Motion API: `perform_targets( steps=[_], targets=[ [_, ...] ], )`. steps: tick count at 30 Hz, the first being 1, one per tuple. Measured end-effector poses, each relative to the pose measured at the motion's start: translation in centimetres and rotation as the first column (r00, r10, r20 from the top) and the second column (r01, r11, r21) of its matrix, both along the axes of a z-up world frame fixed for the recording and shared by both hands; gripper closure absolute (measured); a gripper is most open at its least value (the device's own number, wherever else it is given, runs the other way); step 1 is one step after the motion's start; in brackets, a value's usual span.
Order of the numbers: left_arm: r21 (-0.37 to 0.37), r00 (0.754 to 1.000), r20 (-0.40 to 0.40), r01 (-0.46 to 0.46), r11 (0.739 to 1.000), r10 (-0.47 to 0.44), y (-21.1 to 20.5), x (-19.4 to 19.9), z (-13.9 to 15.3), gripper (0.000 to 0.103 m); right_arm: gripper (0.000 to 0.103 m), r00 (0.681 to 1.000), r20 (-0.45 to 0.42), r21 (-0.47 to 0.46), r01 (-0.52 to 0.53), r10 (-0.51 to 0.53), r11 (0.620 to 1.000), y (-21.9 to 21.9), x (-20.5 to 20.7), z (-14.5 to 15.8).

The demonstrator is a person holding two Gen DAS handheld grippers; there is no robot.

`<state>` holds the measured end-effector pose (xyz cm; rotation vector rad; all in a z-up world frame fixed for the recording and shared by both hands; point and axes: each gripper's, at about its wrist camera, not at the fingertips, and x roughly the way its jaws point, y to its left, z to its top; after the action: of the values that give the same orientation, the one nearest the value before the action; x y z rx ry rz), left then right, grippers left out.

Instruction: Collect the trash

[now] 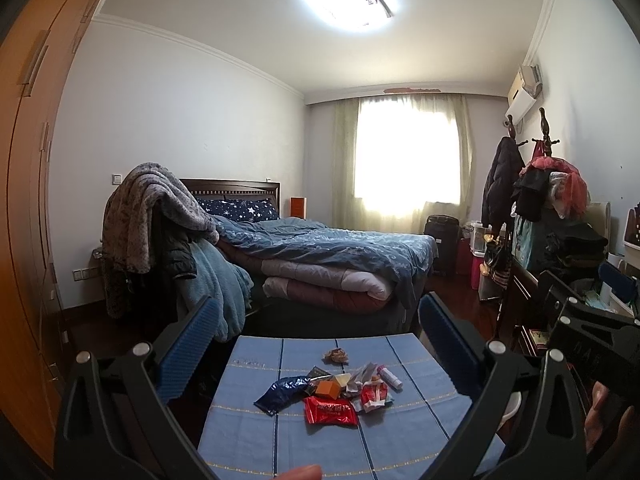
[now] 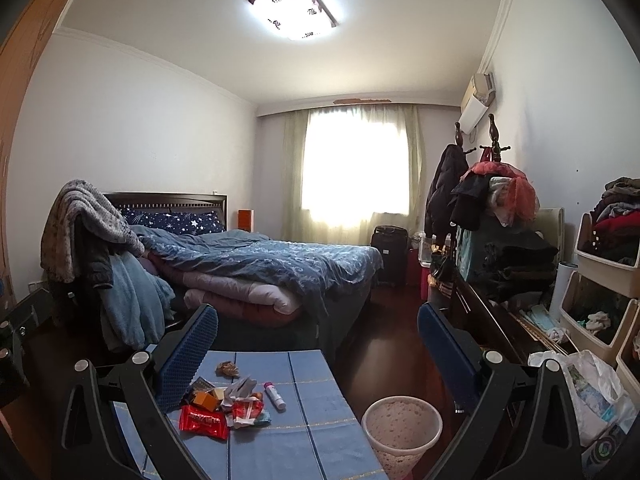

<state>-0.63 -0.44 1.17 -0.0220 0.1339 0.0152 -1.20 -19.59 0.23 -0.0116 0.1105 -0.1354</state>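
A heap of wrappers lies on a blue-clothed table: a red packet, a dark blue foil bag, a small orange box, crumpled silver and red-white wrappers, a small white tube and a brown crumpled scrap. My left gripper hangs open above the pile, holding nothing. My right gripper is open too, over the table's right edge. A pink mesh bin stands on the floor to the right of the table.
A bed with blue quilts stands just beyond the table. A chair draped with blankets is at the left, a wardrobe beyond it. Clothes racks, stacked bins and a plastic bag crowd the right wall. Dark wood floor runs beside the bed.
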Motion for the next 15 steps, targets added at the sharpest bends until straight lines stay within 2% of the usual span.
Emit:
perform_targets(
  steps=[15],
  targets=[
    [-0.006,1.000,0.004,0.000,1.000,0.000,0.66,-0.55,-0.53,0.003,0.003,1.000,0.003,0.003,0.003,-0.003,1.000,-0.10,-0.08,0.19]
  ],
)
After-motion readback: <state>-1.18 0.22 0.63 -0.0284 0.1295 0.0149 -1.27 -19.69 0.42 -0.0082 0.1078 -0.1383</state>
